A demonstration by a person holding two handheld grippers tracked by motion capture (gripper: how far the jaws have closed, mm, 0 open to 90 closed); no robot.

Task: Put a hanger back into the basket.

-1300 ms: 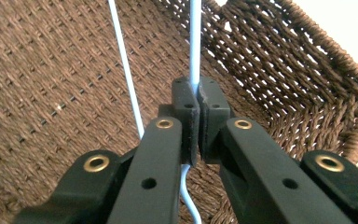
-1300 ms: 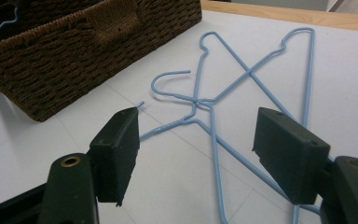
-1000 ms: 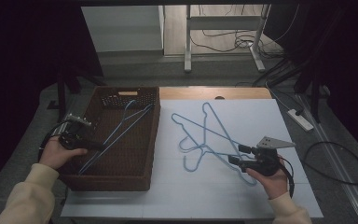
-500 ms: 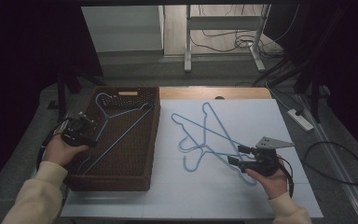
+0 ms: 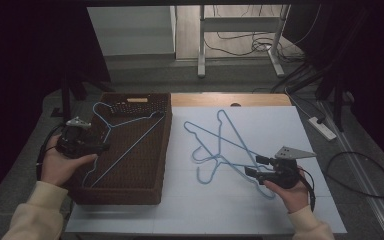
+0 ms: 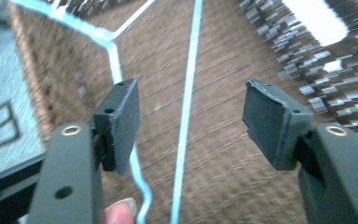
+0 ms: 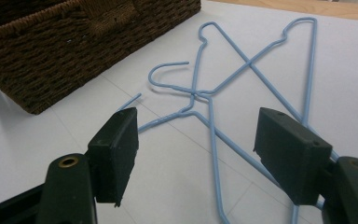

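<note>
Your left tool [image 5: 101, 146] has just sprung open and lets go: the hanger [image 5: 125, 136] now lies free in the basket [image 5: 166, 145]. Right tool [image 5: 251, 166] waits open over the two hangers [image 5: 220, 145] on the worktop [image 5: 310, 150] — those go next.

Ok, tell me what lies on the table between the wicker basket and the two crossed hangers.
Nothing: the high view shows bare white tabletop between the wicker basket and the crossed blue wire hangers.
</note>
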